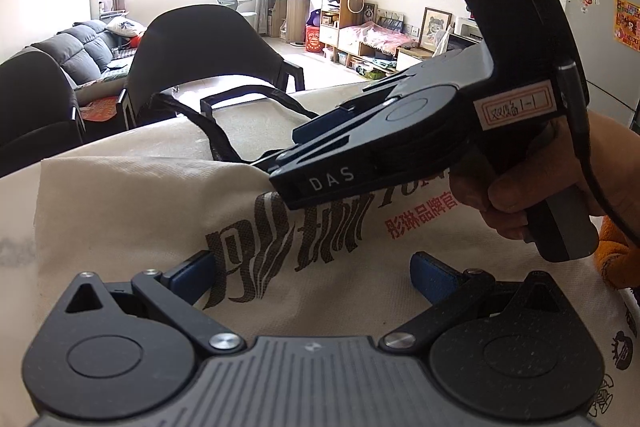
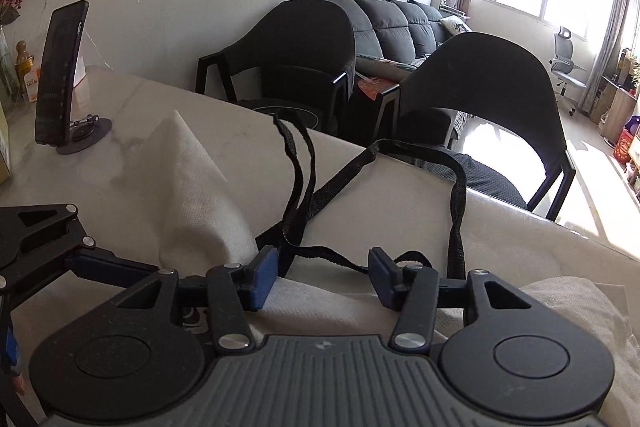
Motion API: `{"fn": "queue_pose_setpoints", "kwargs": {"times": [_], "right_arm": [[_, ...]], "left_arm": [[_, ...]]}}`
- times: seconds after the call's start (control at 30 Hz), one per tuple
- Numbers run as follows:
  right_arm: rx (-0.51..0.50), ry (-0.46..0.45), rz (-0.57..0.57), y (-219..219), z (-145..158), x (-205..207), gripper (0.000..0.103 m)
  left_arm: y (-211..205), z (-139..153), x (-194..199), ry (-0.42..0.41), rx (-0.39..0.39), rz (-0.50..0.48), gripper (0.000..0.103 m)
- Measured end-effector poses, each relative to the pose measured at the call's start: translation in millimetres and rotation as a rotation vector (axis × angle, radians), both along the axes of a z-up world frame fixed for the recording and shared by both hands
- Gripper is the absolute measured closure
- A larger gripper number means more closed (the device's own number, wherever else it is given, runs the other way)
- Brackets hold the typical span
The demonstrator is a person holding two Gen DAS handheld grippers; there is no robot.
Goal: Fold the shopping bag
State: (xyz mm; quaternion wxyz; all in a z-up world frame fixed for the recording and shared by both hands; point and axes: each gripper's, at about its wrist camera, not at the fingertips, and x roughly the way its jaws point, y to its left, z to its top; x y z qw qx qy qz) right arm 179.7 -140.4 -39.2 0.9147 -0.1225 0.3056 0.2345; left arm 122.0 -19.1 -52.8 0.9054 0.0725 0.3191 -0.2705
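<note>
A cream canvas shopping bag with dark printed characters and red lettering lies across the table. Its black straps trail toward the far edge. My left gripper hovers low over the print, its blue pads wide apart with only flat cloth below them. A hand holds my right gripper over the bag's top edge, by the strap roots. In the right wrist view my right gripper is open. A loop of the black straps lies in the gap, and neither pad presses on it. The bag bunches up on the left.
The bag rests on a pale marble table. A phone on a round stand sits at the table's far left. Two black chairs stand behind the far edge. My left gripper's linkage shows at the left edge.
</note>
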Motion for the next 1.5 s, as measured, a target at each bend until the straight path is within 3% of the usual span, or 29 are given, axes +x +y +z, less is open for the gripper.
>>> {"fn": "queue_pose_setpoints", "kwargs": {"times": [0.13, 0.3, 0.37, 0.43, 0.6, 1.03, 1.5], "right_arm": [[0.012, -0.012, -0.008, -1, -4, 2, 0.042], [0.064, -0.003, -0.014, -6, -8, 8, 0.045], [0.078, 0.0, -0.016, -8, -7, 8, 0.055], [0.083, -0.006, -0.017, -9, -6, 8, 0.075], [0.1, -0.043, -0.078, -16, -1, 9, 0.095], [0.199, -0.222, -0.257, -61, 36, 1, 0.096], [0.272, -0.343, -0.396, -111, 64, -10, 0.096]], "left_arm": [[-1, 0, 0, -0.001, 0.004, 0.0, 0.0], [-2, 1, -2, -0.004, 0.013, 0.0, 0.0], [-2, 2, -3, -0.004, 0.014, -0.002, 0.0], [-3, 2, -4, -0.004, 0.013, -0.002, 0.0], [-2, 3, -3, -0.003, 0.01, -0.002, 0.0], [-1, 3, -3, -0.002, 0.008, -0.001, 0.0], [1, 3, -2, -0.002, 0.008, -0.001, 0.0]]}}
